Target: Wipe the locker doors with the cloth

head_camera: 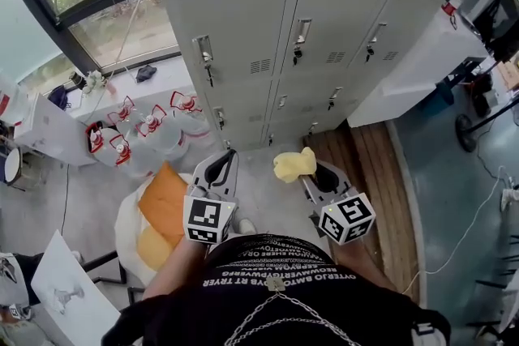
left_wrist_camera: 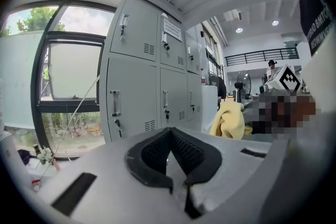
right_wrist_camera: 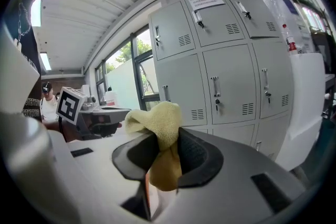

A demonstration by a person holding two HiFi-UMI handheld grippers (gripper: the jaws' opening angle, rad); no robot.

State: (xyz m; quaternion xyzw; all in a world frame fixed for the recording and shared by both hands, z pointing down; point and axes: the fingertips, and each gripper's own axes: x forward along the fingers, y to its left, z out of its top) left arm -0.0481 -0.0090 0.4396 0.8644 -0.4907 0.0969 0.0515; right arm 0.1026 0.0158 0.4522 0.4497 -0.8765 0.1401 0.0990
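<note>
The soft yellow cloth (head_camera: 293, 164) is clamped in the fingers of the right gripper (head_camera: 315, 174), short of the grey metal locker doors (head_camera: 243, 28) at twelve o'clock. Wiping looks unstarted, so the next move calls for a forward reach to press it flat. The left gripper (head_camera: 220, 170) has its fingers together, empty. Underfoot is grey floor (head_camera: 263, 194), with a window (head_camera: 105, 20) at ten o'clock.

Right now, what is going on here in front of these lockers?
A person stands facing the grey lockers with a gripper in each hand. The right gripper is shut on a yellow cloth and holds it up in front of the doors. The left gripper is shut and holds nothing. The cloth does not touch any door, so wiping has not yet begun.
</note>
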